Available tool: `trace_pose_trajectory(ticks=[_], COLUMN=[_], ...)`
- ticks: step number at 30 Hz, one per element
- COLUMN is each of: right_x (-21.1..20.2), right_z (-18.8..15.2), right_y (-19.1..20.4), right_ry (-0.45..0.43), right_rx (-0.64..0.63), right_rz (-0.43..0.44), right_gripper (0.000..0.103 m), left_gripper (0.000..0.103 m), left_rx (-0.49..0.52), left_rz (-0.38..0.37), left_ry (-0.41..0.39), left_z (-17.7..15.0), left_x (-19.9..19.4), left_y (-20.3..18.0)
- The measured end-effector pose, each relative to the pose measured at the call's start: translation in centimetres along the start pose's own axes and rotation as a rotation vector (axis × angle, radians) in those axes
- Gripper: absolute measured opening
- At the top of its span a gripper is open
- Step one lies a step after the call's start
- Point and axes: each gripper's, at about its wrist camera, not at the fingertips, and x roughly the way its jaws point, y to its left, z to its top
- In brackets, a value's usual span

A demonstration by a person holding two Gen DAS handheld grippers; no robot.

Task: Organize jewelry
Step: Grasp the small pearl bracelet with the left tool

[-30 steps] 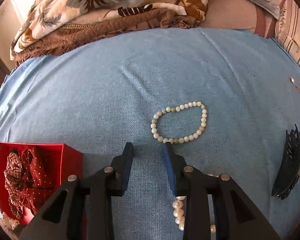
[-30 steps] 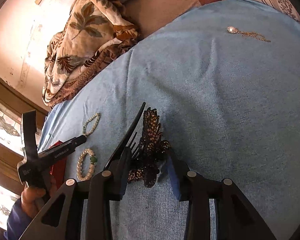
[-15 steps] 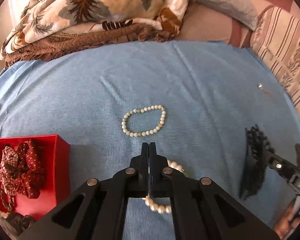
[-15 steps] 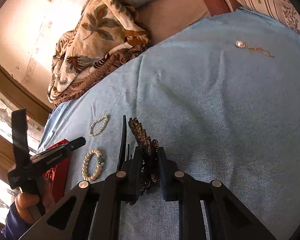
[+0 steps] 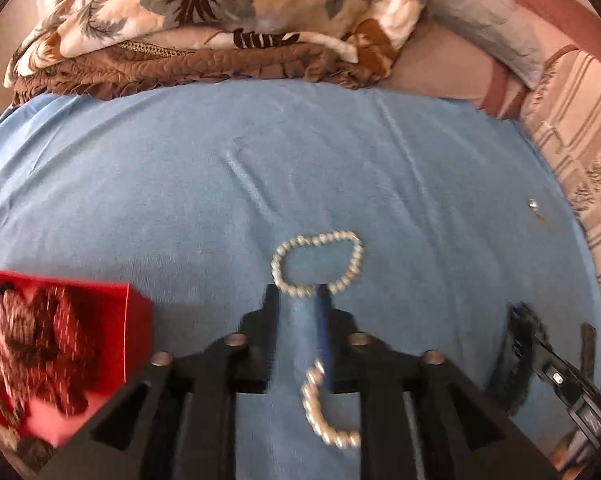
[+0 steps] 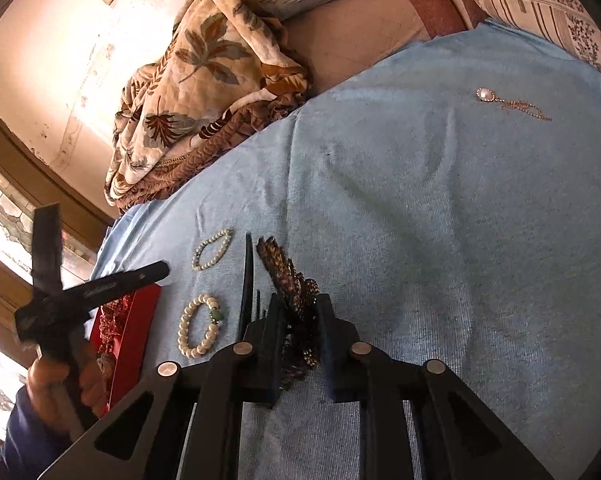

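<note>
My left gripper (image 5: 296, 296) hovers over the blue cloth (image 5: 180, 184), jaws opening, only cloth showing between its pads. A large pearl bracelet (image 5: 312, 400) lies flat beneath it, partly hidden by the right finger. A smaller bead bracelet (image 5: 355, 258) lies just past the fingertips. My right gripper (image 6: 300, 304) has a black beaded hair clip (image 6: 284, 268) standing between its jaws; they are easing open slightly, pads still touching it. The right wrist view shows both bracelets, large (image 6: 186, 320) and small (image 6: 223, 233), left of the clip.
A red box (image 5: 138, 336) holding patterned hair bows sits at the left. A pearl drop earring (image 6: 486, 95) lies far right on the cloth. A folded leaf-print quilt (image 5: 220, 20) and pillows bound the far edge. A person's hand (image 6: 48, 380) grips the left tool.
The left gripper shut, then parted again and lifted a little, and now points at the small bracelet. The right gripper narrowed from wide onto the hair clip, which now stands upright between its fingers.
</note>
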Motion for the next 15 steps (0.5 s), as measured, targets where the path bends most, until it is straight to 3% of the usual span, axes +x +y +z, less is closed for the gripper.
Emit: trace_pose_trajectory(ticks=[3,5,11,13,15], right_x=[0.5,0.8,2.0,2.5,2.6], right_z=[0.0,0.1,0.0,0.0,0.0], right_y=[-0.2,-0.3,-0.6,-0.7,-0.7], right_ry=[0.013,0.019,0.053,0.069,0.073], right_rx=[0.007,0.007,0.01,0.015,0.017], right_rz=[-0.005,-0.011,-0.023,-0.022,-0.018], right_gripper=[0.021,0.022,0.028,0.028,0.024], left_gripper=[0.032,0.033,0.035,0.011,0.005], left_rx=[0.055,0.096,0.103,0.097,0.096], left_rz=[0.053,0.091,0.086,0.059,0.023], left_ry=[0.003,0.018,0.033,0.041,0.048], left_z=[1.1,1.6,1.8,1.7,1.5], left_x=[1.7,3.1,4.4,4.1,3.7], left_y=[-0.5,-0.8,-0.5,-0.5,-0.9])
